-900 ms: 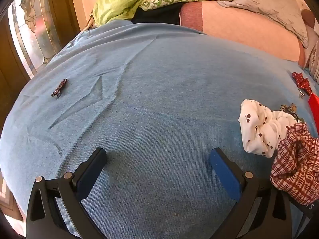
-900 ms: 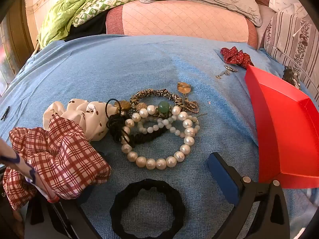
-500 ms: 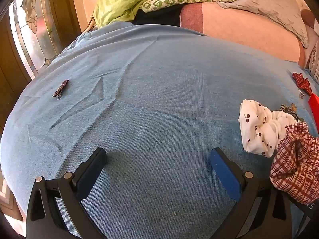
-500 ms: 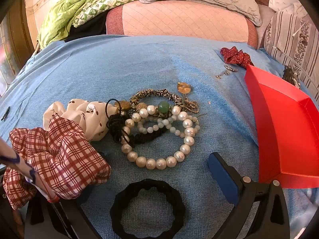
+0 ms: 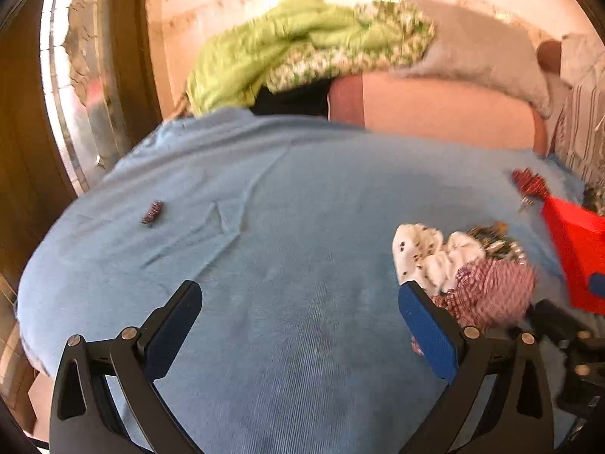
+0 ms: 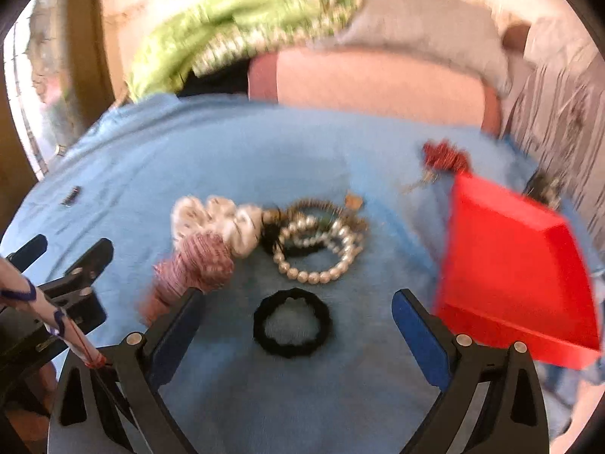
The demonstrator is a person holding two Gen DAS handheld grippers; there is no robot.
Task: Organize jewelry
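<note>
Left wrist view: the left gripper (image 5: pixel 298 325) is hovering over the light blue knitted bedspread (image 5: pixel 302 208) with jaws spread wide and nothing between them; a small dark hair clip (image 5: pixel 152 212) is lying well apart at left, and a white dotted fabric scrunchie (image 5: pixel 423 253) and a red-checked fabric scrunchie (image 5: pixel 491 291) are sitting just beside its right finger. Right wrist view: the right gripper (image 6: pixel 297 329) is likewise gaping wide and holding nothing, framing a black ruffled hair band (image 6: pixel 292 321); a white pearl bead bracelet (image 6: pixel 317 249) is lying beyond it, and a red plastic tray (image 6: pixel 518 272) is resting at right.
</note>
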